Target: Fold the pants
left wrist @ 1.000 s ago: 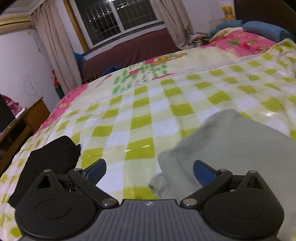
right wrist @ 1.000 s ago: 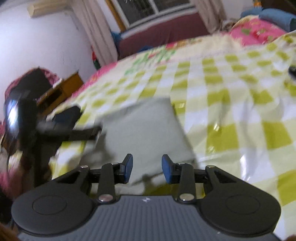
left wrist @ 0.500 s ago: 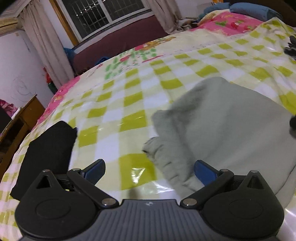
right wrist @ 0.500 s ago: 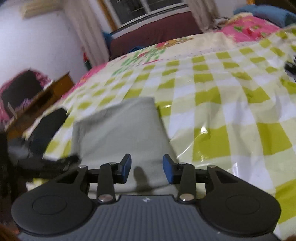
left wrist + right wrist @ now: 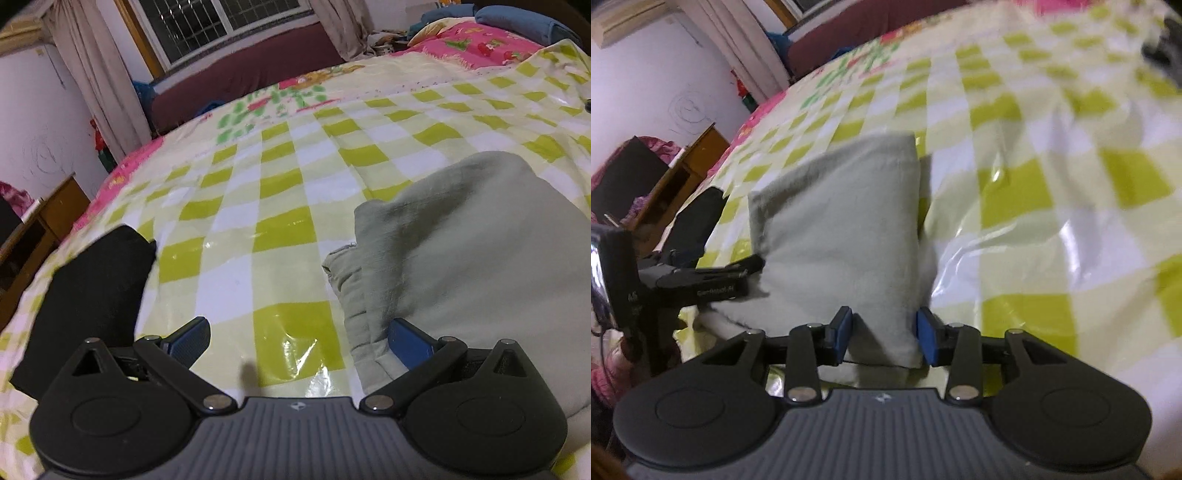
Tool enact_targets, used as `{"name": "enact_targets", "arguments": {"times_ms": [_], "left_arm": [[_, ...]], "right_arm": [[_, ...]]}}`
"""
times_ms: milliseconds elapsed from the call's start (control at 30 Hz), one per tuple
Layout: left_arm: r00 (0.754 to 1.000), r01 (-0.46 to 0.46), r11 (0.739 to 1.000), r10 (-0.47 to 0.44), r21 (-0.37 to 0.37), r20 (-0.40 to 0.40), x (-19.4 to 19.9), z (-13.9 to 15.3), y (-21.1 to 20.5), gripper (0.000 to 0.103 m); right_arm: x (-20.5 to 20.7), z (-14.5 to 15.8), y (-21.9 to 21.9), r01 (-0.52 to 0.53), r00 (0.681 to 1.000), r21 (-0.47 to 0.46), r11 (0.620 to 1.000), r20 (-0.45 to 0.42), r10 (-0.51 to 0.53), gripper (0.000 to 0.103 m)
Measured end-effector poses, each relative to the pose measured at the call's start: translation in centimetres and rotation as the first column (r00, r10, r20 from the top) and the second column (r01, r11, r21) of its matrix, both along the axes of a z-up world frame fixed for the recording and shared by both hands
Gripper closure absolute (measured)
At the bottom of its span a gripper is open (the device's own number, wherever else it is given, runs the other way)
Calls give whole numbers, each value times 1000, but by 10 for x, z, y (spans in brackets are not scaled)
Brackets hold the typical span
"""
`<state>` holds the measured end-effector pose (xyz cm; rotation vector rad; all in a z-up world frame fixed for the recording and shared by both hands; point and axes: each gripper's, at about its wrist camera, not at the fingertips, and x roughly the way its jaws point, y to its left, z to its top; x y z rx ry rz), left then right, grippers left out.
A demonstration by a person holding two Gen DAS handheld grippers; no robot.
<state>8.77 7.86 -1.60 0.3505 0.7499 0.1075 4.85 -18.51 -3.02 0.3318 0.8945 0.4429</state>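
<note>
Pants (image 5: 842,229): grey-green, folded, on checked bed (image 5: 280,206).
Left hand-held gripper (image 5: 299,341): wide open, empty, at pants' edge.
Right hand-held gripper (image 5: 882,336): part open, straddling pants' near corner, grip unclear.

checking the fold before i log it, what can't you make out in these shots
- Pale green pants: left wrist view cuts the right side off at the frame edge; the gripper body hides the near hem.
- Right gripper: right wrist view shows a corner of the pants between the jaws, but whether the pads press it is unclear.
- Dark object: right wrist view, top right, blurred and cut off; unidentifiable.
</note>
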Motion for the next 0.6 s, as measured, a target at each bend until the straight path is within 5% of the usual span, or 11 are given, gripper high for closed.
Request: {"name": "enact_targets", "arguments": {"times_ms": [233,367,600], "left_arm": [[999,-13,1000,13,0,36,-32,22,-9,0],[1000,1,997,1,-83,29,-46,34,-17,0],[999,21,995,-17,-99,41,-67,38,-32,0]], "right_arm": [[-31,34,19,25,986,-90,996,168,-9,63],[-36,33,31,-6,987,-93,996,156,20,63],[-47,32,36,-12,988,-95,995,155,27,63]]}}
